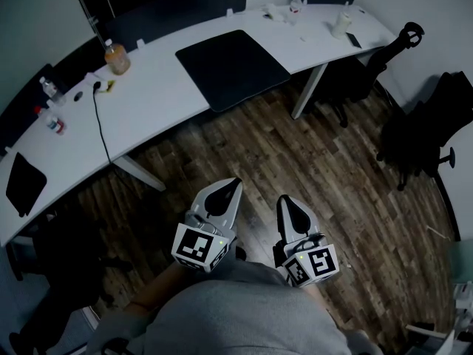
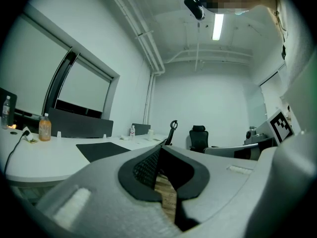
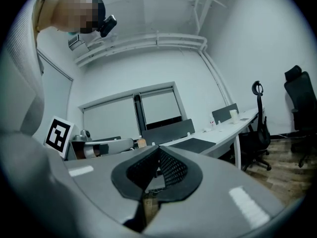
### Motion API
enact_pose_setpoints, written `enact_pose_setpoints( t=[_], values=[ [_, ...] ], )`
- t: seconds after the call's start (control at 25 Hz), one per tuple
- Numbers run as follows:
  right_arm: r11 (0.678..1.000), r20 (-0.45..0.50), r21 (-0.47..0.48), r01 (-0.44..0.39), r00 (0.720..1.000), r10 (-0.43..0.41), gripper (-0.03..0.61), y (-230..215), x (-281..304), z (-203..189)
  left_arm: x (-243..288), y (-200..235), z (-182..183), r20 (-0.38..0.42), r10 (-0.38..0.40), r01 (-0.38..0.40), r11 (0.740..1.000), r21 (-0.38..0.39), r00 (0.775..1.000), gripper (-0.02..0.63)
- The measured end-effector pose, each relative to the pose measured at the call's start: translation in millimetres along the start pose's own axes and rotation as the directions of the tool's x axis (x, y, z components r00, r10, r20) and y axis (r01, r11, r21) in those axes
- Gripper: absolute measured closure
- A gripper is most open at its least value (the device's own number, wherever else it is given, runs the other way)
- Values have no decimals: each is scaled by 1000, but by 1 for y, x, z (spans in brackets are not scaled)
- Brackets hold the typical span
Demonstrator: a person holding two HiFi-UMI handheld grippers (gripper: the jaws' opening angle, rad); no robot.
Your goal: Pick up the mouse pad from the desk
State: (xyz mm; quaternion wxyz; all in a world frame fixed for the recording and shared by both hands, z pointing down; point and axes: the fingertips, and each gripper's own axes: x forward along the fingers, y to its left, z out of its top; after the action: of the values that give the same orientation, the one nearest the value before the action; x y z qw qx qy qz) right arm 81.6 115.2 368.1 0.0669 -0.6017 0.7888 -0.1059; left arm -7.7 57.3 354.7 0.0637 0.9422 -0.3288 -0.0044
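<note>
Both grippers, left gripper (image 1: 224, 195) and right gripper (image 1: 290, 210), are pressed together and empty, well short of the desk (image 1: 159, 87); the approach comes first, reaching toward the mouse pad (image 1: 231, 66).

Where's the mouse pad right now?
Head view, upper centre: the black mouse pad lies flat on the white desk, reaching its front edge, right of the orange bottle.

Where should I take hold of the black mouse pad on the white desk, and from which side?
Take the mouse pad by its near edge, coming in level from the floor side. It lies thin and flat, leaving little to pinch from above, but that edge seems to run along the front rim of the desk.
</note>
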Motion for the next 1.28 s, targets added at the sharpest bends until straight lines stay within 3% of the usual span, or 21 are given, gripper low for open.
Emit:
enact_pose_setpoints(
  t=[0.76, 1.12, 1.28],
  values=[
    [1000, -16, -27, -1, 1000, 0, 577, -50, 132, 13, 107, 99, 9, 16, -12, 13, 999, -32, 1000, 615],
    [1000, -50, -16, -5, 999, 4, 577, -61, 183, 15, 134, 142, 7, -24, 1, -3, 996, -90, 1000, 615],
    [1000, -43, -27, -9, 999, 8, 577, -71, 205, 23, 153, 158, 14, -11, -7, 6, 997, -73, 1000, 615]
  ],
)
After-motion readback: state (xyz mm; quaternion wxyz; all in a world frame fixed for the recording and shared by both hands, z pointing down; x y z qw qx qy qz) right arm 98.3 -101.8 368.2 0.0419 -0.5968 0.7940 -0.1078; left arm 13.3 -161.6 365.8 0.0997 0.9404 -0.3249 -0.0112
